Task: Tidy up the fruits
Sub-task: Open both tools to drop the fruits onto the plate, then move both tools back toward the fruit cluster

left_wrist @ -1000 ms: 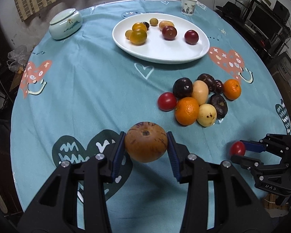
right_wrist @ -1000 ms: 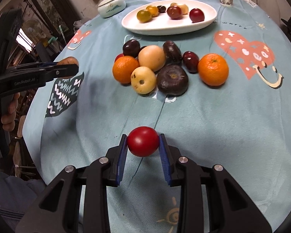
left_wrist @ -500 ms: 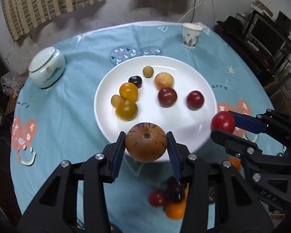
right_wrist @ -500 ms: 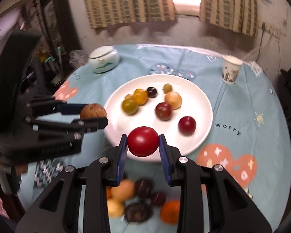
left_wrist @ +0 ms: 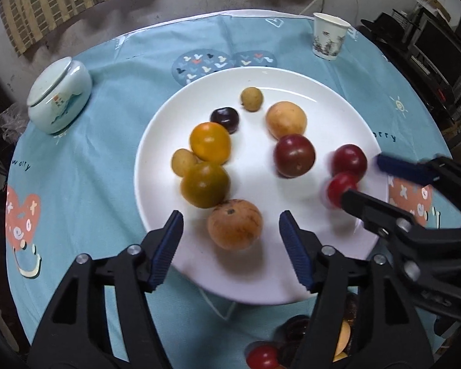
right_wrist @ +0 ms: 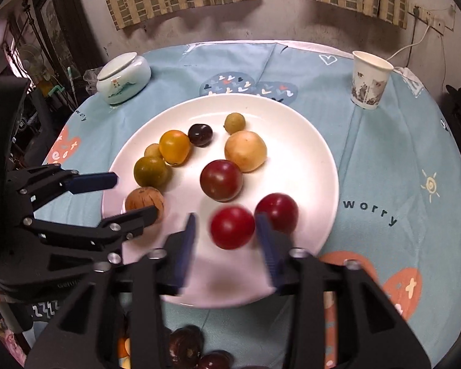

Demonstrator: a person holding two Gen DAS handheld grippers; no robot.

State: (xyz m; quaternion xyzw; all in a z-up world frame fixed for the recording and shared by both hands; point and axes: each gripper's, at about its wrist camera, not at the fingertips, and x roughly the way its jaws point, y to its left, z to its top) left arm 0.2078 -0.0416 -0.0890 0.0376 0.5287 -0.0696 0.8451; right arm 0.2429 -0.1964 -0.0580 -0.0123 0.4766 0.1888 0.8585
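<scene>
Fruits are being dropped on the white plate (left_wrist: 338, 98): my left gripper (left_wrist: 230, 230) stands spread around the brown fruit (left_wrist: 235, 224), right gripper (right_wrist: 226, 240) spread beside the red tomato (right_wrist: 232, 227). Next I judge both must lift clear and fetch from the pile (right_wrist: 186, 346) below.

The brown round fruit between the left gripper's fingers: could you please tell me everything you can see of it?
The brown round fruit is orange-brown with darker mottling and a small dark stem scar on top. Its skin looks matte and slightly rough. It sits on the white plate near the front rim, close to the yellow-green fruit. The left gripper is open, its blue pads clear of it on both sides.
</scene>
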